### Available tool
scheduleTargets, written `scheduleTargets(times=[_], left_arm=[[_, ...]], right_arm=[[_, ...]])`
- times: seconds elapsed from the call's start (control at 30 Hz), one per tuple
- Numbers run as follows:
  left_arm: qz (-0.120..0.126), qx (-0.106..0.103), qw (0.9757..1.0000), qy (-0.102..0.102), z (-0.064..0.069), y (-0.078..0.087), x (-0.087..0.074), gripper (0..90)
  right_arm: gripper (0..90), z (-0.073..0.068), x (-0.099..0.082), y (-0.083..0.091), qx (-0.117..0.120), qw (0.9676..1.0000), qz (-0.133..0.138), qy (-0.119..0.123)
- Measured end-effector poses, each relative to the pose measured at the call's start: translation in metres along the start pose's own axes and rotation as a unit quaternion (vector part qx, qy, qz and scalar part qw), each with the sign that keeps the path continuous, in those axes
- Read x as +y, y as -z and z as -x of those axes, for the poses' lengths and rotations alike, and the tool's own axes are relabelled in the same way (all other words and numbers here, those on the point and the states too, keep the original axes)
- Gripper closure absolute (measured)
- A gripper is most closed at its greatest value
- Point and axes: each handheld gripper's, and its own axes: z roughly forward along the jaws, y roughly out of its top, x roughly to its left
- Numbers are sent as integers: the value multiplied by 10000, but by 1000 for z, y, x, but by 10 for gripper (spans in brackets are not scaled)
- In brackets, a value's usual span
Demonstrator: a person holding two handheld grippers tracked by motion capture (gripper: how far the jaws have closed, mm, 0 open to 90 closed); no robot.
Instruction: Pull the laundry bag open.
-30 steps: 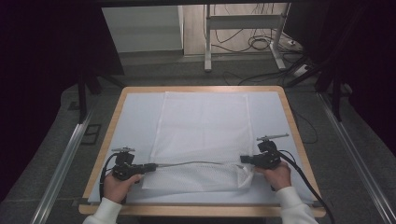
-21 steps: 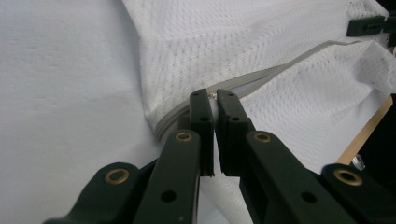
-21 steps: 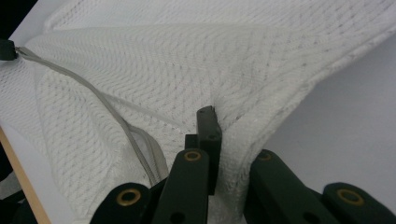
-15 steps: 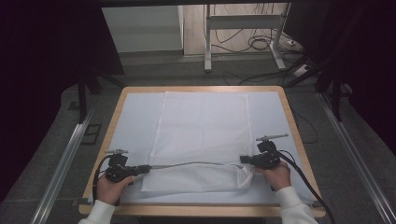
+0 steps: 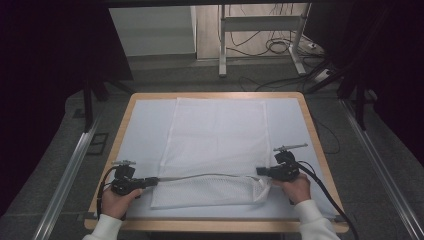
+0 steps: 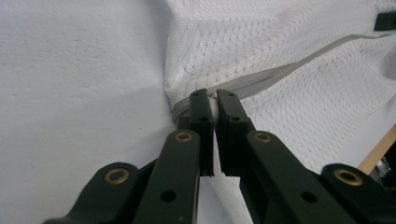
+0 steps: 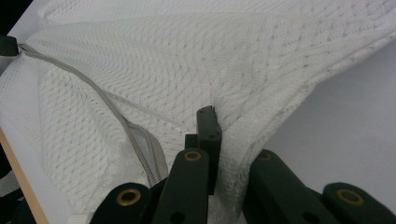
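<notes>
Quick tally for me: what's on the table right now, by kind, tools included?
Mesh bag: 1
White mat: 1
Tools: 2, left tool and right tool, each clamped on the bag's near end
Total: 4

Left gripper [image 5: 150,181] sits at the table's seven o'clock, jaws level, pointing toward three o'clock, clamped together. Right gripper [image 5: 260,171] sits at five o'clock, jaws pointing toward nine o'clock, clamped together. Both forearms enter from six o'clock, hands wrapped around the gripper bodies.
</notes>
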Motion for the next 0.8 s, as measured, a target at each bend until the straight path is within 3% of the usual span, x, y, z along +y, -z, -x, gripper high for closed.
scheduleTargets(times=[0.2, 0.43, 0.5, 0.6, 0.7, 0.8], left_arm=[[4, -18, 10000, 13, 0, -1, -1, 865], [36, 36, 9999, -144, 3, -1, 0, 817], [129, 165, 9996, -205, 4, 0, 1, 731], [392, 266, 9977, -484, 12, 2, 4, 540], [546, 349, 9959, -638, 20, 2, 8, 395], [559, 501, 9936, -846, 26, 1, 11, 334]], right_arm=[[880, 0, 0, -1, -11, 10000, -4, 11], [830, -1, 0, 1, -67, 9999, 16, 87], [720, -3, -1, 3, -144, 9998, 58, 140], [516, -4, -1, 11, -287, 9993, 167, 147], [404, -4, -2, 24, -520, 9977, 407, 165], [351, -3, -7, 33, -688, 9951, 649, 292]])
